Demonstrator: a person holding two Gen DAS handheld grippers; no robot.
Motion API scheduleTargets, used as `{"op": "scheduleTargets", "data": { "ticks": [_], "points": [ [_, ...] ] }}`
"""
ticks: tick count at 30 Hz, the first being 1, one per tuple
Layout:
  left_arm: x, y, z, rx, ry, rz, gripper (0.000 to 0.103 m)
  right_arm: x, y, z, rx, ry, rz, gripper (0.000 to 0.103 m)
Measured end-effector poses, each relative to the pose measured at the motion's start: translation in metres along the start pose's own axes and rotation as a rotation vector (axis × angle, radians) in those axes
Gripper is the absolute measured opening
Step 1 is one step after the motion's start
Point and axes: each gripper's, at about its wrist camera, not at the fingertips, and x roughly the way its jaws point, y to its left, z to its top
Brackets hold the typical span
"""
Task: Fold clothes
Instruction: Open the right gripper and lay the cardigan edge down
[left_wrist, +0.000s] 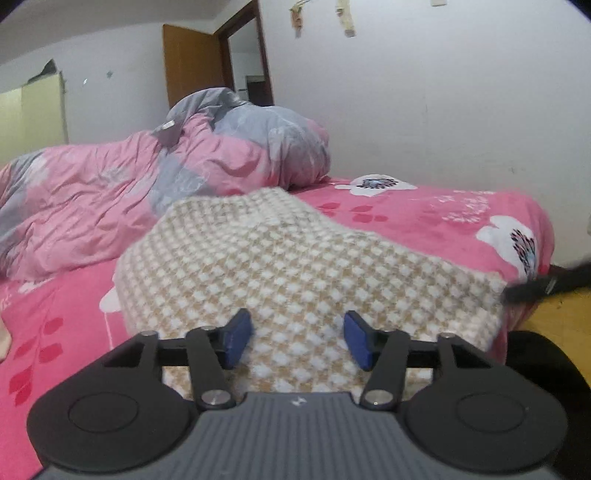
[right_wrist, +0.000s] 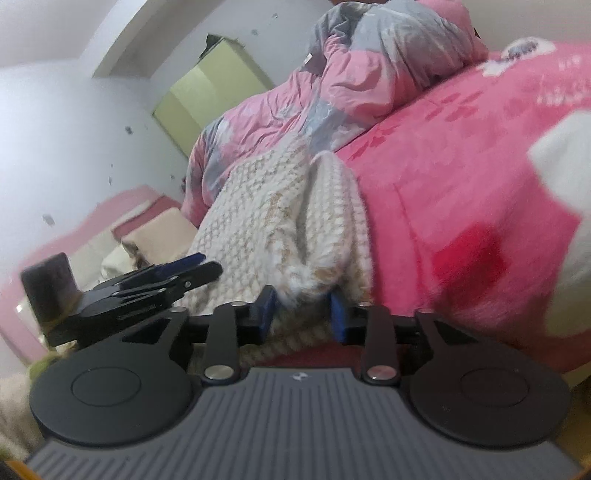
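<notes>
A cream and tan knitted sweater (left_wrist: 295, 258) lies folded in a thick pad on the pink flowered bed sheet (left_wrist: 443, 214). My left gripper (left_wrist: 299, 339) hovers over its near edge, blue pads wide apart with nothing pinched. In the right wrist view the sweater (right_wrist: 266, 206) shows bunched folds at the bed's edge. My right gripper (right_wrist: 302, 314) stands open there, with a fluffy corner of the knit lying loosely between its pads. The left gripper (right_wrist: 207, 266) shows from the side, above the sweater's left part. The right gripper (left_wrist: 535, 288) is a dark blur by the sweater's right corner.
A crumpled pink and grey duvet (left_wrist: 147, 177) is heaped at the back of the bed, right behind the sweater. White walls, a brown door (left_wrist: 192, 62) and a pale green wardrobe (right_wrist: 207, 85) stand beyond. Wooden floor (left_wrist: 561, 314) shows past the bed's right edge.
</notes>
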Motion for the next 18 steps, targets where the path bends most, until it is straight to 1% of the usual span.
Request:
{"op": "scheduleTargets", "data": {
  "ticks": [1,2,4,6,8,9,11,12,15,17,18],
  "points": [
    [0.0,-0.002,-0.001,0.01,-0.004,-0.002,0.063,-0.01,0.001,0.005,-0.028,-0.009,-0.029,0.053],
    [0.0,-0.004,-0.002,0.016,-0.008,-0.005,0.065,-0.02,0.003,0.011,-0.056,-0.02,-0.057,0.055],
    [0.001,-0.003,-0.005,0.003,-0.018,-0.019,0.066,-0.035,0.005,0.03,-0.091,-0.054,-0.085,0.055],
    [0.003,0.001,-0.006,-0.026,-0.028,-0.036,0.066,-0.036,0.01,0.056,-0.116,-0.098,-0.098,0.055],
    [0.002,0.002,-0.009,-0.036,-0.038,-0.04,0.066,-0.014,0.026,0.083,-0.195,-0.108,-0.094,0.052],
    [0.002,0.003,-0.011,-0.04,-0.043,-0.043,0.066,0.0,0.036,0.097,-0.239,-0.11,-0.087,0.05],
    [0.001,0.005,-0.013,-0.047,-0.053,-0.051,0.066,0.044,0.065,0.119,-0.361,-0.08,-0.035,0.045],
    [0.001,0.006,-0.014,-0.05,-0.059,-0.054,0.066,0.068,0.078,0.127,-0.409,-0.053,-0.002,0.044],
    [0.001,0.009,-0.018,-0.063,-0.075,-0.068,0.066,0.147,0.095,0.142,-0.507,0.049,0.017,0.035],
    [0.001,0.012,-0.02,-0.086,-0.086,-0.089,0.066,0.199,0.09,0.139,-0.562,0.129,-0.071,0.028],
    [0.001,0.014,-0.021,-0.098,-0.092,-0.1,0.066,0.223,0.079,0.134,-0.558,0.19,-0.122,0.025]
  ]
}}
